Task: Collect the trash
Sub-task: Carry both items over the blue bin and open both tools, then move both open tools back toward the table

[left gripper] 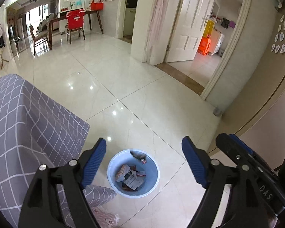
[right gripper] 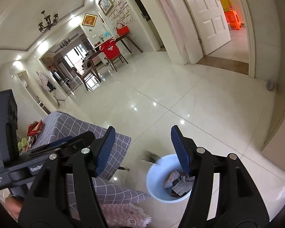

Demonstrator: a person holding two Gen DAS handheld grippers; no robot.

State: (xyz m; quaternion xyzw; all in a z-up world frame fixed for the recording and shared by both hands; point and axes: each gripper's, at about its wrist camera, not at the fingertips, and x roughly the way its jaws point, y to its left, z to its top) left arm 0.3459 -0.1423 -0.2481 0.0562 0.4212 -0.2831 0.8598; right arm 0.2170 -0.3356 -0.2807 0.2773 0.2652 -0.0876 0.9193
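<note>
A light blue waste bin (left gripper: 112, 178) stands on the tiled floor beside the table's corner and holds several crumpled wrappers and papers (left gripper: 130, 176). My left gripper (left gripper: 143, 159) is open and empty, high above the bin. My right gripper (right gripper: 142, 148) is also open and empty, above and left of the bin (right gripper: 153, 182). A blurred piece of trash (right gripper: 150, 156) is in mid-air just over the bin's rim; it also shows at the far rim in the left wrist view (left gripper: 137, 154). The right gripper's body (left gripper: 252, 163) shows at the left view's right edge.
A table with a grey checked cloth (left gripper: 28, 125) stands on the left, with red packaging (right gripper: 35, 128) on top. A pink cloth (right gripper: 123, 214) hangs near the bin. An open white door (left gripper: 188, 22) and a dining table with chairs (left gripper: 74, 24) are far off.
</note>
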